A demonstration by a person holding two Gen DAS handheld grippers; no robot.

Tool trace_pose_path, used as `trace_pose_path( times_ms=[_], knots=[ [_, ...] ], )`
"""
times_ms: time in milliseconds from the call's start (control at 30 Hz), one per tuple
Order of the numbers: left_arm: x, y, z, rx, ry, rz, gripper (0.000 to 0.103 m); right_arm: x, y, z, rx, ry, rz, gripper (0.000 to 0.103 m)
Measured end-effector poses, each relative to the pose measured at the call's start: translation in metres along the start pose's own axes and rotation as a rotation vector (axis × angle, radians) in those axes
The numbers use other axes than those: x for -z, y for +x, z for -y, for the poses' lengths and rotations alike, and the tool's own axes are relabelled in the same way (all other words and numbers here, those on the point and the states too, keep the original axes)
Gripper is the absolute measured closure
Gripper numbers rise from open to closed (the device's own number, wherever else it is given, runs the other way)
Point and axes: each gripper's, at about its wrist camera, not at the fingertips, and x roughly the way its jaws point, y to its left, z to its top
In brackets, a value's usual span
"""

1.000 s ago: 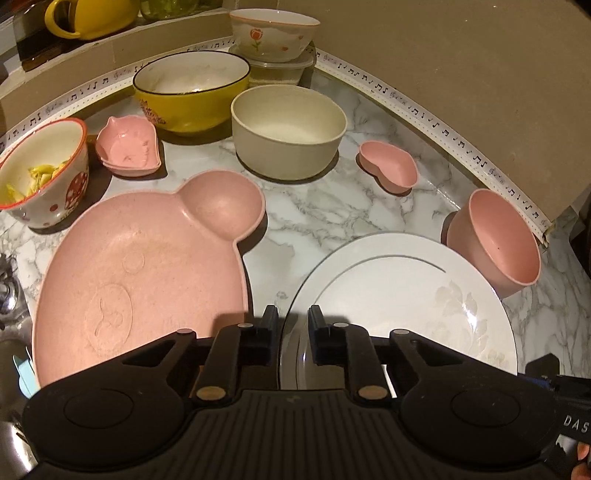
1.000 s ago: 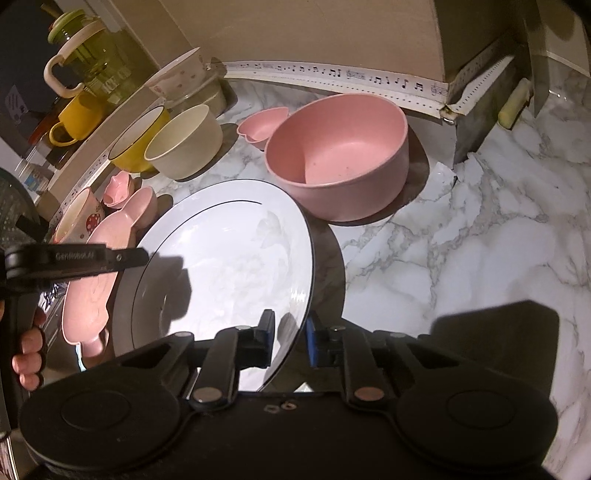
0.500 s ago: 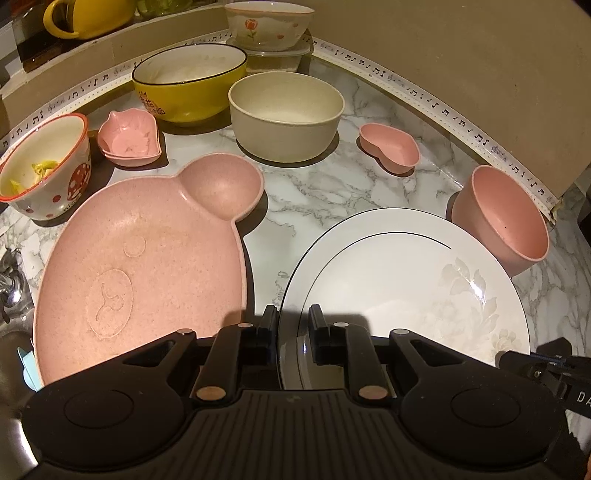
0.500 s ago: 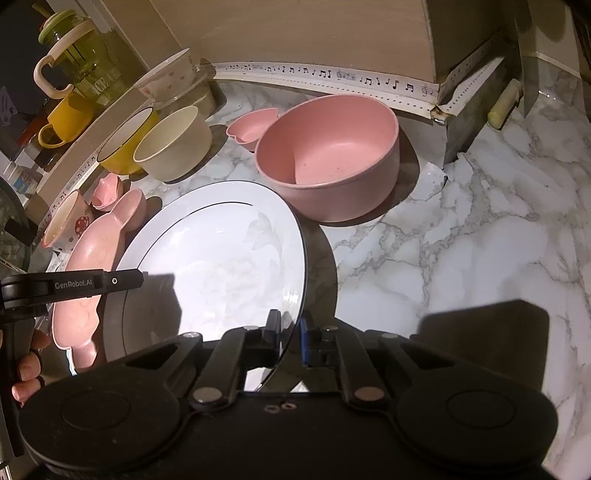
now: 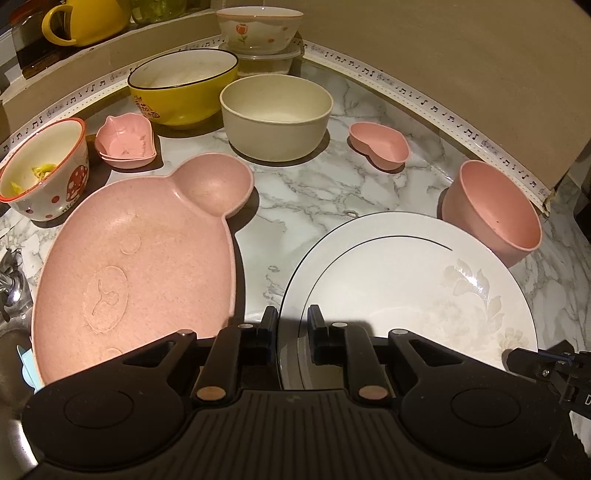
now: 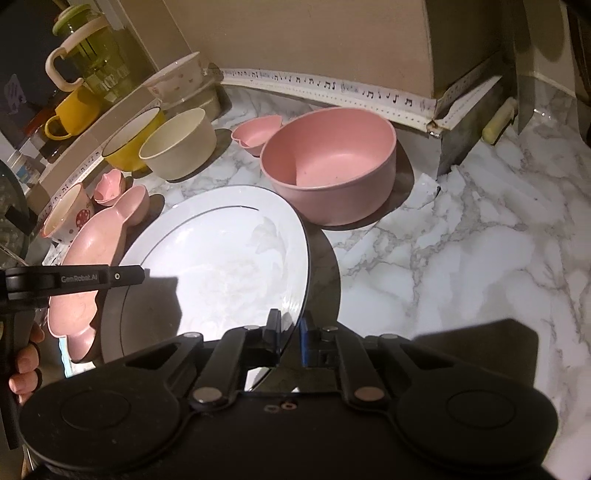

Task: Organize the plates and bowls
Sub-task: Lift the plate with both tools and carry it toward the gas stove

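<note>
A: Counter (image 6: 461,266), marble pattern, carries all the ware. Largest item?

B: White plate (image 5: 406,291), near edge, lifted off the surface on the right side, as the right wrist view shows a shadow beneath it. Left gripper (image 5: 293,325) straddles its left rim, one finger each side, closed on the rim. Right gripper (image 6: 290,332) clamps the opposite rim the same way, jaws narrow.

A: Next in size?

B: Bear plate (image 5: 136,273), pink, flat on the counter just left of the white plate, not touching it. Then pink bowl (image 6: 328,166), just beyond the white plate's far right edge, close to the wall.

A: Back row?

B: Yellow bowl (image 5: 183,92) and beige bowl (image 5: 275,114) side by side, well apart from the plate. Flower bowl (image 5: 258,29) sits on a clear container (image 5: 264,61) in the corner. Mushroom bowl (image 5: 44,170) at far left holds yellow scraps.

A: Small pieces?

B: Pink dish (image 5: 125,142) beside the mushroom bowl; heart dish (image 5: 380,146) between beige bowl and pink bowl
</note>
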Motion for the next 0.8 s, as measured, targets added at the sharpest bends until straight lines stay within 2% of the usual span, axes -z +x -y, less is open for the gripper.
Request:
trace_pose_path(
  times_ms=[800],
  knots=[
    [0.015, -0.03, 0.04, 0.158, 0.09, 0.056, 0.088, 0.039, -0.056, 0.022, 0.077, 0.095, 0.089, 0.094]
  ],
)
